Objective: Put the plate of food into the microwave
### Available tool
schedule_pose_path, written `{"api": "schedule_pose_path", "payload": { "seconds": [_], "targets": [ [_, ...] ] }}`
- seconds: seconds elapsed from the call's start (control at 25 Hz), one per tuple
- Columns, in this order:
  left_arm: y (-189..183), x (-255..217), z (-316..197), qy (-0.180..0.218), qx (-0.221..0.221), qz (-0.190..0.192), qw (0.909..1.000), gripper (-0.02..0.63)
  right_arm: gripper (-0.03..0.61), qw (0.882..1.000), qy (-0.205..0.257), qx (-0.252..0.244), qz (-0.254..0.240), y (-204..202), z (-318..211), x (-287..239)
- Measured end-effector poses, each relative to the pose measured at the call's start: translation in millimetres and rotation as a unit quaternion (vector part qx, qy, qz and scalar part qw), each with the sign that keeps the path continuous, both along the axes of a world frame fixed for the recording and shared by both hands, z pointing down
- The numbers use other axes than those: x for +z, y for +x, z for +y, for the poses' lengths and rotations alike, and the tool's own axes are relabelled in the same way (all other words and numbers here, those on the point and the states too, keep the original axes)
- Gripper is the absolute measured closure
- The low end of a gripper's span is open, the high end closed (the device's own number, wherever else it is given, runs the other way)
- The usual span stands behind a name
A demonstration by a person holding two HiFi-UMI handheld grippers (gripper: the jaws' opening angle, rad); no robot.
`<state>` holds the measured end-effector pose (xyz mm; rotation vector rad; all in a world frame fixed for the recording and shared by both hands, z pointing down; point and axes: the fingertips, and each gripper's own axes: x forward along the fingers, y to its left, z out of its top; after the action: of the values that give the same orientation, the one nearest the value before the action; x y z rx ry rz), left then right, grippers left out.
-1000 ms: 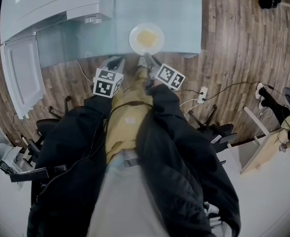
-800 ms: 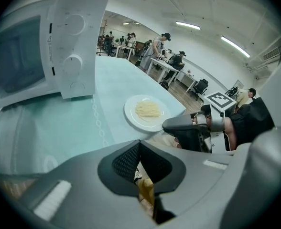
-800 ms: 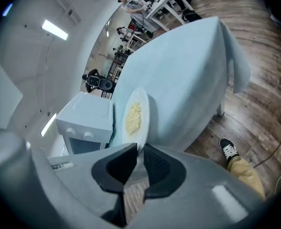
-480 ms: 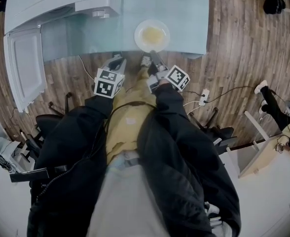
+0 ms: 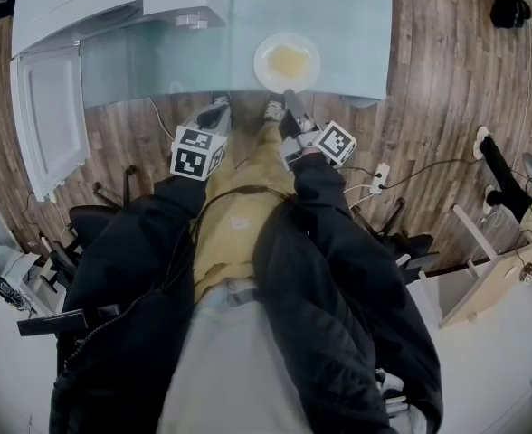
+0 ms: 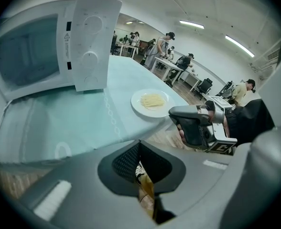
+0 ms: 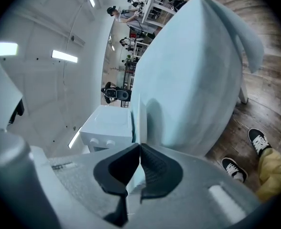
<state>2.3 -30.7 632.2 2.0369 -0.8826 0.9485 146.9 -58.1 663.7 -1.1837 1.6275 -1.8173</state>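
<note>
A white plate (image 5: 287, 61) with yellow food (image 6: 152, 99) sits near the front edge of the glass table (image 5: 347, 16). The white microwave (image 5: 112, 7) stands at the table's left, its door (image 5: 44, 125) swung open. My right gripper (image 5: 287, 96) reaches the plate's near rim; its jaws have just been closing. In the right gripper view, the right gripper (image 7: 139, 149) is shut on a thin pale edge, the plate rim (image 7: 139, 118). My left gripper (image 5: 219, 107) hangs below the table edge, left of the plate, shut with nothing between its pads (image 6: 131, 159).
Wooden floor lies under the table, with a power strip (image 5: 379, 172) and cables to the right. Office chairs (image 5: 94, 224) stand beside my legs. My shoes (image 7: 257, 140) are under the table's front edge. People work at desks (image 6: 178, 63) far behind.
The right gripper has rolled, its marker cube turning, and its tip has come up against the plate's near rim. The left gripper has barely shifted.
</note>
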Motion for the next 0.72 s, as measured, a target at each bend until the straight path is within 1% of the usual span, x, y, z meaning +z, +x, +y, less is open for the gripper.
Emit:
{"api": "schedule_pose_path", "payload": {
  "seconds": [0.24,0.44,0.6,0.72],
  "targets": [
    [-1,4,0,-0.005,0.004,-0.002,1.0000,0.617,0.568,1.000,0.010,-0.010,-0.025,-3,8,-3],
    [-1,6,3,-0.010,0.006,-0.003,0.9999,0.617,0.568,0.999,-0.009,-0.004,-0.040,-2,37,10],
    [-2,8,4,-0.014,0.006,-0.006,0.9999,0.617,0.563,0.999,-0.027,0.014,-0.043,-1,37,22],
    [-3,10,4,-0.016,0.006,-0.007,0.9998,0.617,0.560,0.999,-0.021,0.014,-0.039,0,33,25]
  ]
}}
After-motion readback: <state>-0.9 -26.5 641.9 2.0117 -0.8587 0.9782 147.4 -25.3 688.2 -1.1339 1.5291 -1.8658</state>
